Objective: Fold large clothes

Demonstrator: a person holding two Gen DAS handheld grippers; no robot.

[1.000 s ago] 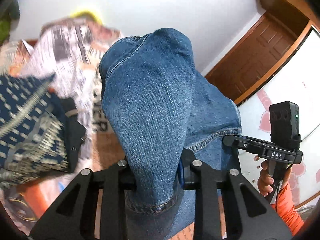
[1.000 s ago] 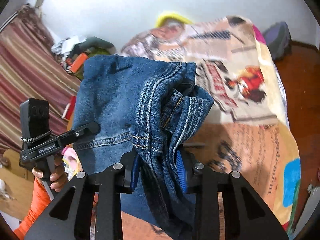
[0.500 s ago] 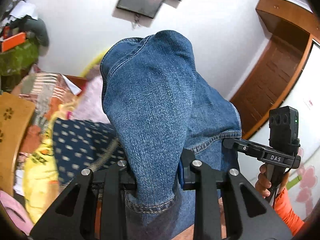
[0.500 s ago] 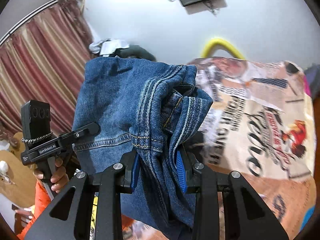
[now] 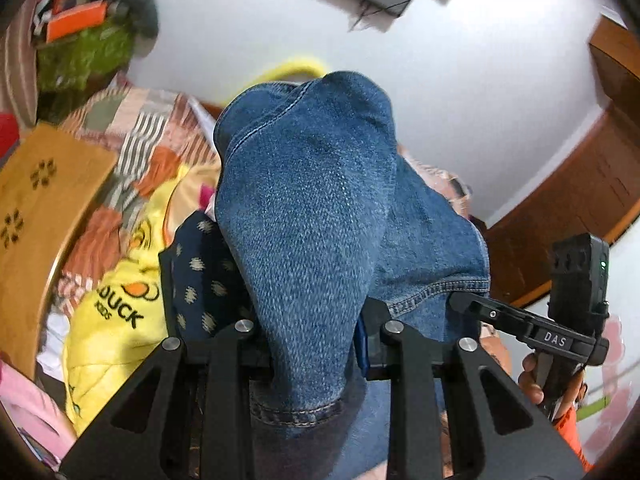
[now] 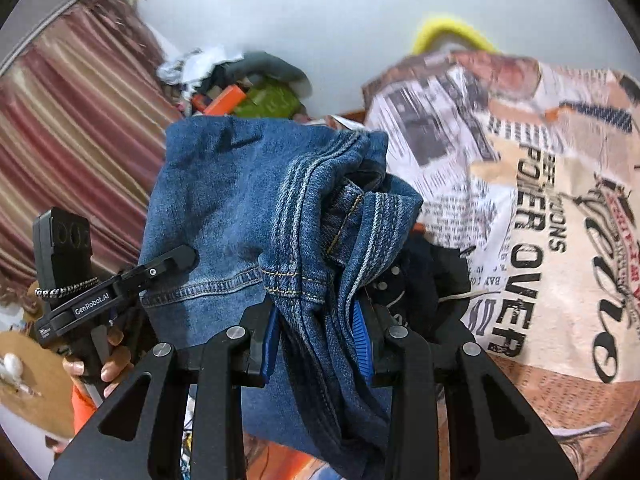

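Left wrist view showed the left claw (image 5: 316, 344) clamped on a hem of the blue denim jeans (image 5: 312, 220), held aloft. Within the last second both cameras had swung across the room, suggesting the jeans were being carried or shaken out before folding. Only the right wrist view showed the right claw (image 6: 316, 336) pinching bunched seams, above the newspaper-print bedspread (image 6: 532, 240); only the left showed the yellow duck-print cloth (image 5: 116, 320).
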